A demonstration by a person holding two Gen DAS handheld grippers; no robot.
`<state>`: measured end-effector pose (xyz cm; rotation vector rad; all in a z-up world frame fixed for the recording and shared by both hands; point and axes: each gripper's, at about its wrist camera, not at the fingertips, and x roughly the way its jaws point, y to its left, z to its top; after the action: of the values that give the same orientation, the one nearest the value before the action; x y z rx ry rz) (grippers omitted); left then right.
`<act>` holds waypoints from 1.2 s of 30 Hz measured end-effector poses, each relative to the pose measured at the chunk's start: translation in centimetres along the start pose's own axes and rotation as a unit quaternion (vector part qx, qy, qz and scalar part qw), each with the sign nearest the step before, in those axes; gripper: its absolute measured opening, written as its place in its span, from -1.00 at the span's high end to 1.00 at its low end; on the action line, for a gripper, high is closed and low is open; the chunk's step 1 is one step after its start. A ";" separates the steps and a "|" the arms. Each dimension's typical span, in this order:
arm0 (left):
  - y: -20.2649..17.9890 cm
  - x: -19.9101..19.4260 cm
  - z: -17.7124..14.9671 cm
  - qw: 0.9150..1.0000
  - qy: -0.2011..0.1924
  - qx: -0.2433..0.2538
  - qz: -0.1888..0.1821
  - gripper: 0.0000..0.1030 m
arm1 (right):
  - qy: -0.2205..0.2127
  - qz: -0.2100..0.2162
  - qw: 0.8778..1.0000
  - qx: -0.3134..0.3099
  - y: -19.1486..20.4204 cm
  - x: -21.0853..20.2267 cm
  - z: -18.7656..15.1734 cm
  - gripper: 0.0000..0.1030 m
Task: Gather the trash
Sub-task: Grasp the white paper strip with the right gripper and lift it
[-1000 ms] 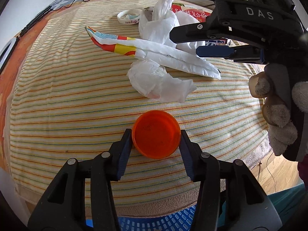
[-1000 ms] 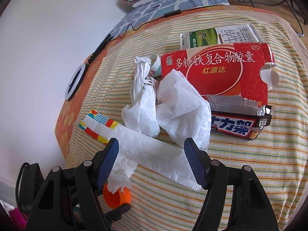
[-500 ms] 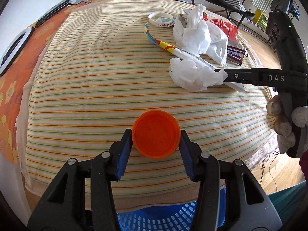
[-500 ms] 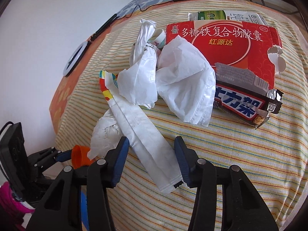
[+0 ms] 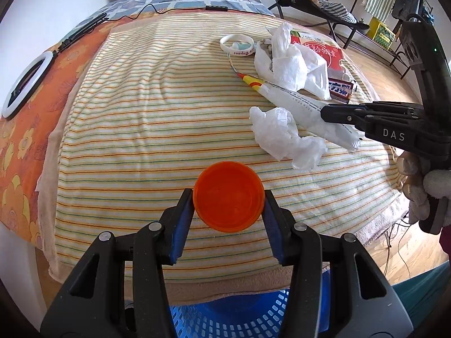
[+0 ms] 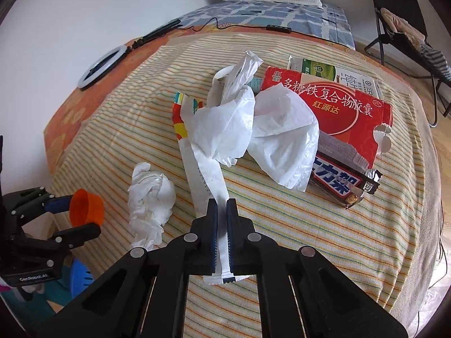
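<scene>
My left gripper [image 5: 229,200] is shut on an orange plastic cup [image 5: 229,195], held above the bed's near edge over a blue basket [image 5: 248,315]; the cup also shows in the right wrist view [image 6: 86,208]. My right gripper [image 6: 222,207] is shut on the near end of a long white paper wrapper [image 6: 207,174] with a red and yellow far end; the wrapper also shows in the left wrist view [image 5: 307,109]. A crumpled tissue [image 6: 150,194] lies left of the wrapper. White plastic bags [image 6: 253,129], a red box [image 6: 338,112] and a candy bar wrapper [image 6: 341,183] lie beyond.
The trash lies on a striped blanket [image 5: 146,129] over a bed. A white wristband [image 5: 238,45] and a green and white carton [image 6: 332,74] lie at the back. A ring light [image 5: 24,86] lies at the left edge. A folding chair [image 6: 400,28] stands to the right.
My right gripper has closed on the near end of the long white wrapper. My left gripper has drawn back and up with the orange cup, so more of the blue basket shows below.
</scene>
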<state>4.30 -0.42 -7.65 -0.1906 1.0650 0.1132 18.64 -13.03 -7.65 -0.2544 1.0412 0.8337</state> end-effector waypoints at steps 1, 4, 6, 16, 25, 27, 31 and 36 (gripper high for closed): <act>0.0 -0.2 0.0 1.000 -0.003 0.002 0.000 0.05 | -0.002 -0.001 1.000 0.001 -0.1 -0.4 -0.1 0.93; -0.1 -0.8 -0.1 1.000 -0.012 0.007 0.000 0.05 | -0.011 0.002 1.000 -0.002 0.2 -1.4 -0.4 0.95; 0.2 -1.2 -0.2 1.000 -0.016 0.006 -0.003 0.05 | -0.022 0.002 1.000 -0.005 0.9 -2.2 -0.3 0.97; 1.0 -3.2 -0.6 0.999 -0.037 0.004 0.000 0.05 | -0.067 -0.004 0.998 -0.013 3.0 -5.6 0.0 1.00; 1.5 -4.3 -1.0 0.999 -0.047 0.002 0.003 0.05 | 0.003 0.008 1.000 -0.002 2.6 -3.5 -2.9 1.00; 1.6 -4.4 -1.0 0.999 -0.050 0.002 0.005 0.05 | 0.023 0.008 1.000 0.001 2.2 -2.7 -3.7 1.00; 1.7 -4.5 -0.9 0.999 -0.050 -0.002 0.004 0.05 | 0.050 0.012 0.999 0.003 2.0 -1.2 -4.3 0.38; 1.7 -4.7 -0.9 0.998 -0.056 -0.001 0.008 0.05 | 0.044 0.019 0.999 0.005 2.0 -1.0 -3.9 0.10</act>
<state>0.96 1.07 -4.13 -0.1747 0.9559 0.1377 14.42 -14.35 -8.37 -0.2648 1.1353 0.8579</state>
